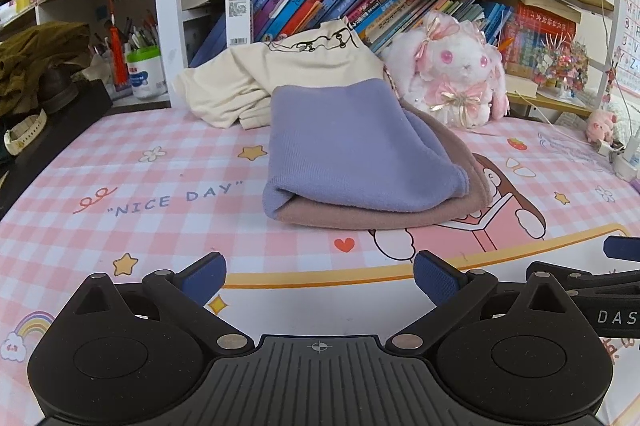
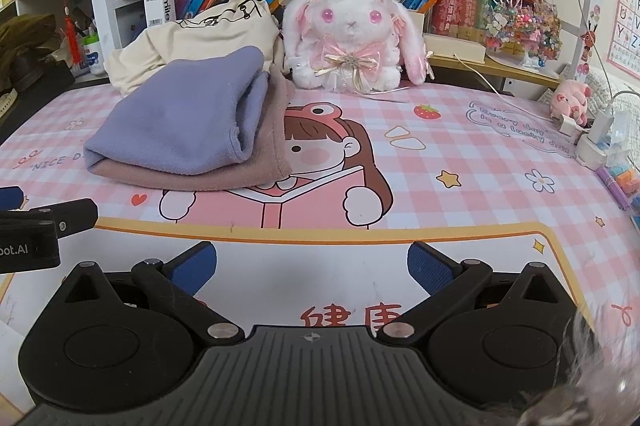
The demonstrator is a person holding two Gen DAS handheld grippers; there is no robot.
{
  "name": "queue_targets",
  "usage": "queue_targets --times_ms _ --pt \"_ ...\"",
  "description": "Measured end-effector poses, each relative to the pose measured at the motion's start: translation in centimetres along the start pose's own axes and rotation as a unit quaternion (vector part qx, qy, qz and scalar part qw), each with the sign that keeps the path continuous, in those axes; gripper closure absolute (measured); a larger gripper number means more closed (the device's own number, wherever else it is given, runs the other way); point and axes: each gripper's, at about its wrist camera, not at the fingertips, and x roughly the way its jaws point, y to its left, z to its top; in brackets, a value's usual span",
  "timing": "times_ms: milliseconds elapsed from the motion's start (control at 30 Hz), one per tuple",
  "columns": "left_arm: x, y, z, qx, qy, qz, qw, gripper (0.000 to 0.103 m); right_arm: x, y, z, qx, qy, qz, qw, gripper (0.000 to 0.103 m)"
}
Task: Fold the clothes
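The left gripper (image 1: 319, 278) is wide open and holds nothing, and it sits low over the pink checked mat (image 1: 168, 226). The right gripper (image 2: 312, 268) is wide open too, with nothing between its blue pads (image 2: 430, 272). The two sit side by side, close together. In front of both lies the folded purple cloth (image 1: 352, 146), stacked right on top of a folded brown-pink cloth (image 1: 360, 216). Nothing lies between the grippers and this stack, only bare mat. Behind the stack, touching it, is a crumpled cream shirt (image 1: 288, 74) with a black line drawing on it. Just to the right sits a white and pink bunny toy (image 2: 352, 34) with bows. A row of leaning books (image 1: 320, 2) fills the shelf at the back. A white box (image 2: 160, 4) there says "usmile". The mat says "NICE DAY" (image 1: 176, 198), and it shows a girl reading a book (image 2: 320, 162). More small writing sits far right on the mat, maybe "Every day is a lucky day", but it is hard to read. A little pink pig toy (image 2: 570, 100) sits near some chargers (image 2: 596, 134).
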Motion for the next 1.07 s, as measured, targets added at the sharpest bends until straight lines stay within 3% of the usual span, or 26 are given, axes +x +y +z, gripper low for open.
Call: queue_targets --times_ms 700,1067 --pt "0.06 0.18 -0.07 -0.012 0.004 -0.018 0.9998 0.002 0.1 0.01 -0.01 0.002 0.003 -0.001 1.0 0.0" --pt "0.37 0.35 -0.28 -0.012 0.015 -0.009 0.9998 0.001 0.42 0.0 -0.34 0.005 0.012 -0.003 1.0 0.0"
